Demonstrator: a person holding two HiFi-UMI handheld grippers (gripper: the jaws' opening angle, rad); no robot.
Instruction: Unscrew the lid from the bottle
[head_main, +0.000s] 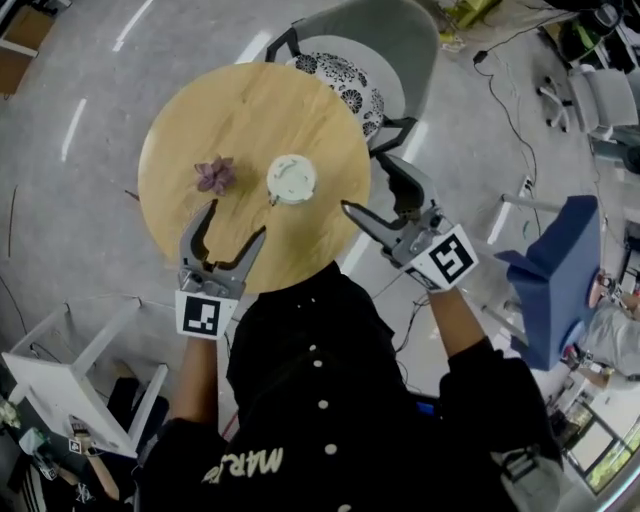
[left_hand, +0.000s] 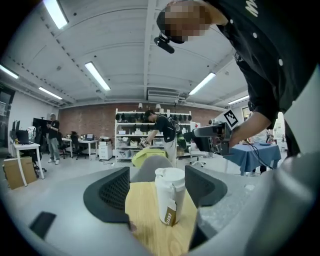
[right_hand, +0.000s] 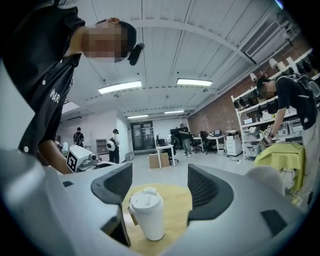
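Note:
A white bottle with a white lid stands upright on the round wooden table, a brown tag hanging from its side. My left gripper is open at the table's near edge, short of the bottle and slightly to its left. My right gripper is open just off the table's right edge, level with the bottle. In the left gripper view the bottle stands ahead between the open jaws, untouched. The right gripper view shows the bottle low and ahead of its open jaws, also untouched.
A small purple flower-like thing lies on the table left of the bottle. A grey chair with a patterned cushion stands beyond the table. A blue-covered stand is at the right, a white frame at the lower left.

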